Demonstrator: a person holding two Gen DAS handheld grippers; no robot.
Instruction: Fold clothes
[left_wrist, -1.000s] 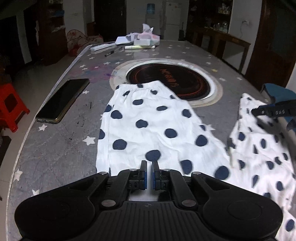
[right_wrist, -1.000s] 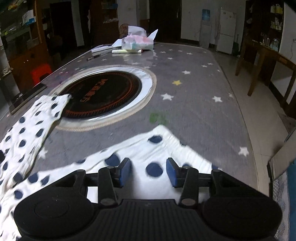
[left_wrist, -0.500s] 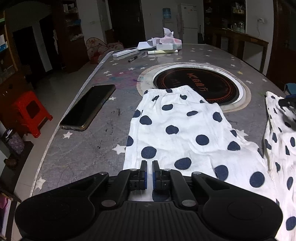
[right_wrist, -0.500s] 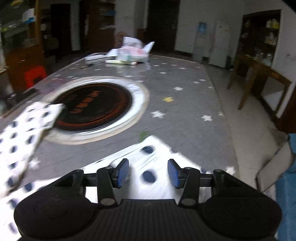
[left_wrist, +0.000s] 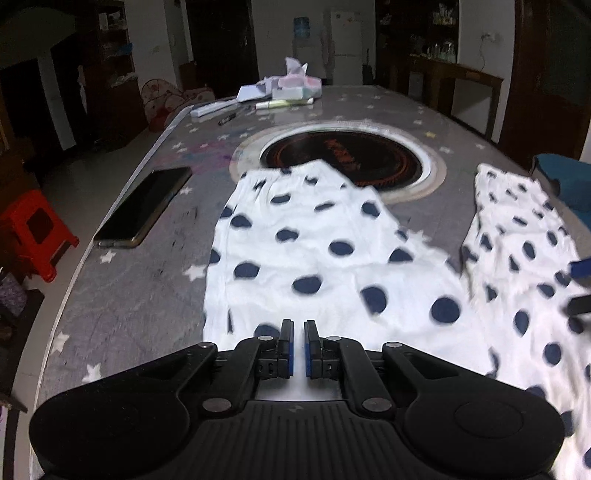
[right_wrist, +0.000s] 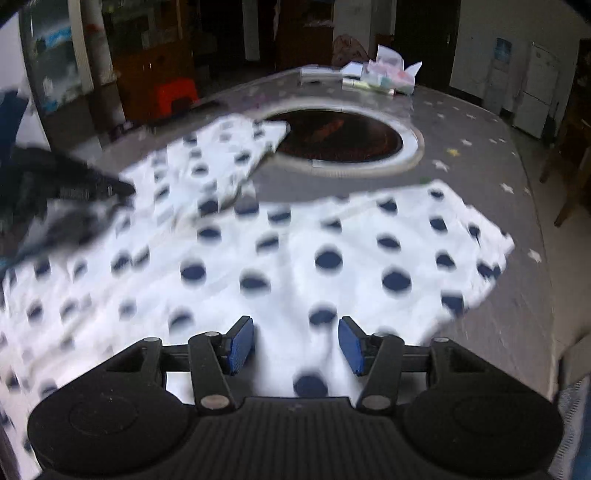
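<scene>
Two spread legs of polka-dot trousers (left_wrist: 314, 258) flat on the star-print bench (left_wrist: 140, 295), far cuff touching the round hotplate (left_wrist: 347, 157). Left gripper (left_wrist: 299, 343) nearly closed at the near edge, grip on cloth unclear; right gripper (right_wrist: 295, 345) wide apart, holding nothing. Best pinched at the right edge first, then lifted level.
</scene>
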